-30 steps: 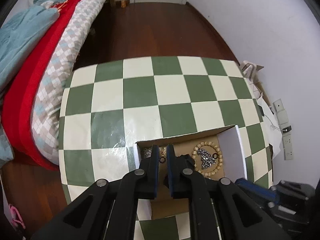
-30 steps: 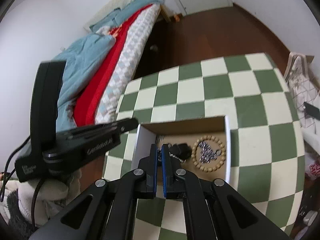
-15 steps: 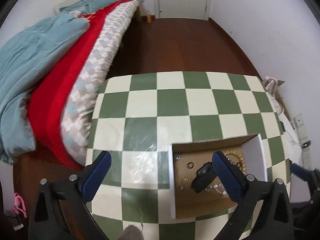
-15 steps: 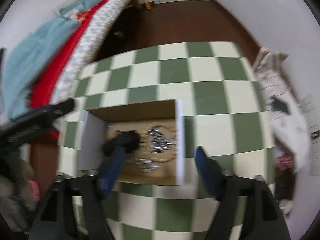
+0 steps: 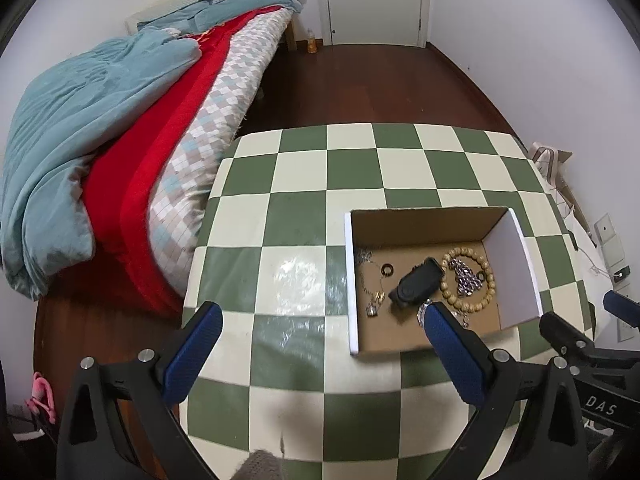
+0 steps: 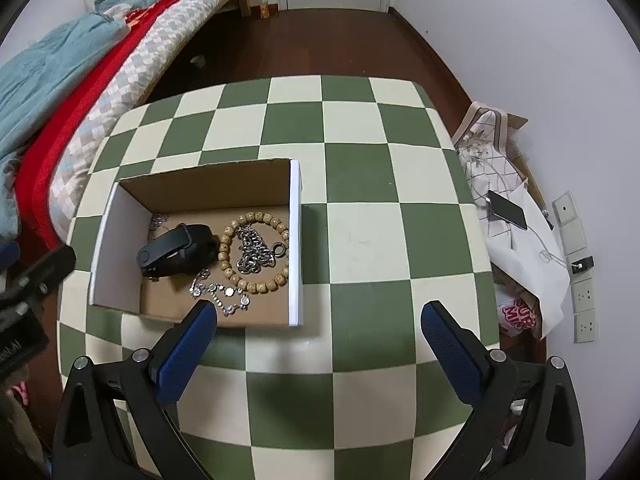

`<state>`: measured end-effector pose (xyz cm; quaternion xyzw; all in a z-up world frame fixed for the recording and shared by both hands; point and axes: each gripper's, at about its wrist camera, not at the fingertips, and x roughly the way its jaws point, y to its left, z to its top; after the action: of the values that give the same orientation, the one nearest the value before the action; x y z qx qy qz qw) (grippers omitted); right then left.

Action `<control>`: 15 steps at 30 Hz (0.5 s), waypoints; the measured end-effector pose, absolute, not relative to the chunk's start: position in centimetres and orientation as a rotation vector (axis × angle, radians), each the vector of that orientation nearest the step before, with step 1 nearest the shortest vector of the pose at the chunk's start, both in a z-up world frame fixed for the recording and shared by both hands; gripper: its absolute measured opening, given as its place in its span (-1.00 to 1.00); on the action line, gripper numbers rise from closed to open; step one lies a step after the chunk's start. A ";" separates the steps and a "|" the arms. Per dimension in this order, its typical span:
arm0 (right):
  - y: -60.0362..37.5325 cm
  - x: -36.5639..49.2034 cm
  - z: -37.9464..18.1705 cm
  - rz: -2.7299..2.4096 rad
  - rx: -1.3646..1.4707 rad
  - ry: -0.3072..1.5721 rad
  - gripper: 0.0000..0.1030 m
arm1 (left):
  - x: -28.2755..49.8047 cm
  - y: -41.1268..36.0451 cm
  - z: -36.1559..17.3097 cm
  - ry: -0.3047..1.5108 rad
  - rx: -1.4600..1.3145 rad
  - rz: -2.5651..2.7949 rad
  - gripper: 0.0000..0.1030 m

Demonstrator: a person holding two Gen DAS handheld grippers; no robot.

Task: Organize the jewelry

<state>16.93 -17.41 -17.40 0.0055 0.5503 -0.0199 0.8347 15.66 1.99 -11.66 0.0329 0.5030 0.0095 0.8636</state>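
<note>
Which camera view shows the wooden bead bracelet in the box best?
The right wrist view: the wooden bead bracelet shows as a whole ring around the steel chain. In the left wrist view it looks smaller, close to a blue finger.

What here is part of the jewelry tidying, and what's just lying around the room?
Part of the job:
cardboard box
wooden bead bracelet
silver chain
rhinestone bracelet
black wristband
small dark ring
thin necklace

Just lying about:
phone
bed covers
bottle by the door
</note>
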 end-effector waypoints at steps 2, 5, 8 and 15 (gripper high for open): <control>-17.4 16.0 -16.6 -0.048 0.012 1.146 1.00 | 14.8 2.1 -11.0 1.042 0.057 0.017 1.00; -17.3 14.5 -15.4 -0.061 0.006 1.114 1.00 | 13.5 2.2 -9.8 1.013 0.041 0.015 1.00; -17.3 12.9 -13.8 -0.077 0.002 1.070 1.00 | 11.8 2.6 -8.3 0.973 0.025 0.019 1.00; -17.5 8.8 -9.8 -0.102 -0.009 0.973 1.00 | 8.1 2.7 -4.7 0.896 0.014 0.000 1.00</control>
<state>8.79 -17.48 -9.78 -0.0043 0.4671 -0.0490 0.8828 8.08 2.66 -4.71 0.0068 0.4330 0.0000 0.9014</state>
